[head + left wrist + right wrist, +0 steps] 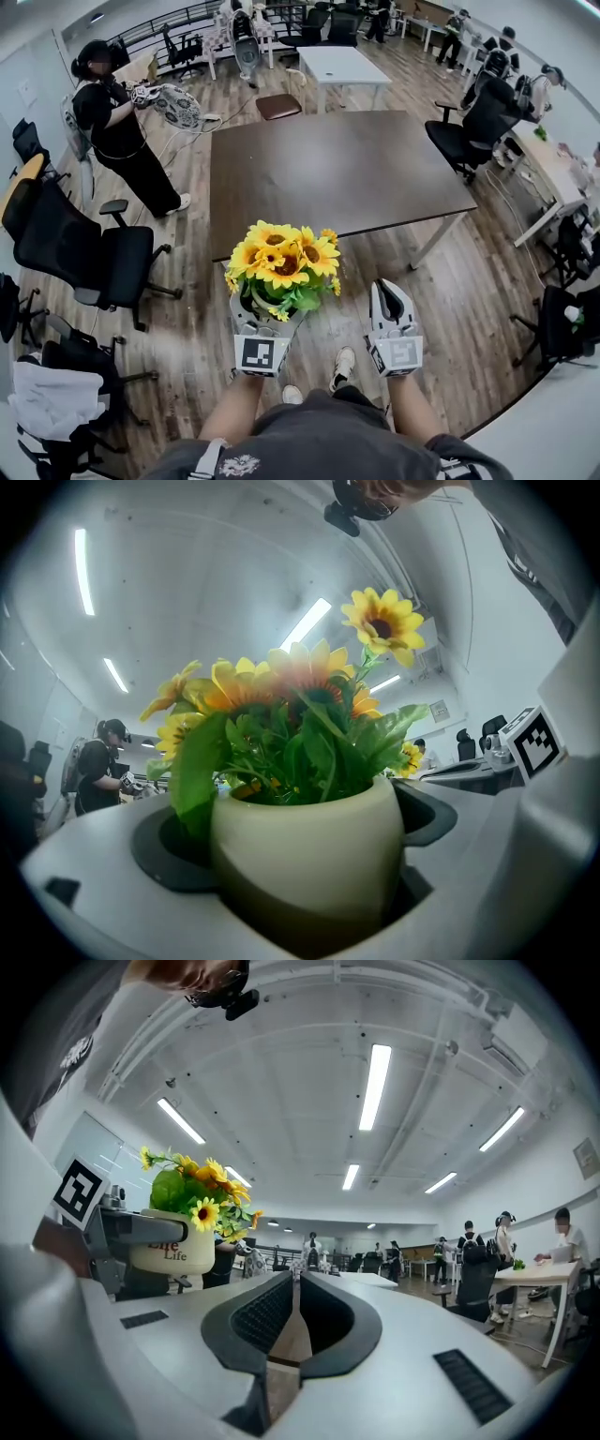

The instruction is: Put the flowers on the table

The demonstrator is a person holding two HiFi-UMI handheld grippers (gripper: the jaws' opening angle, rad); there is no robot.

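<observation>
A bunch of yellow sunflowers [283, 262] with green leaves stands in a small cream pot [305, 855]. My left gripper [265, 323] is shut on that pot, held upright in the air short of the near edge of the dark brown table [356, 178]. From the right gripper view the flower pot [173, 1241] shows at the left, clamped between the left jaws. My right gripper [389, 305] hovers beside it to the right, shut with nothing between its jaws, which touch along their length.
Black office chairs [84, 253] stand at the left, another chair [562, 328] at the right. A person in black [117, 131] stands at the far left by a fan. A white table [337, 66] and seated people lie beyond. The floor is wood.
</observation>
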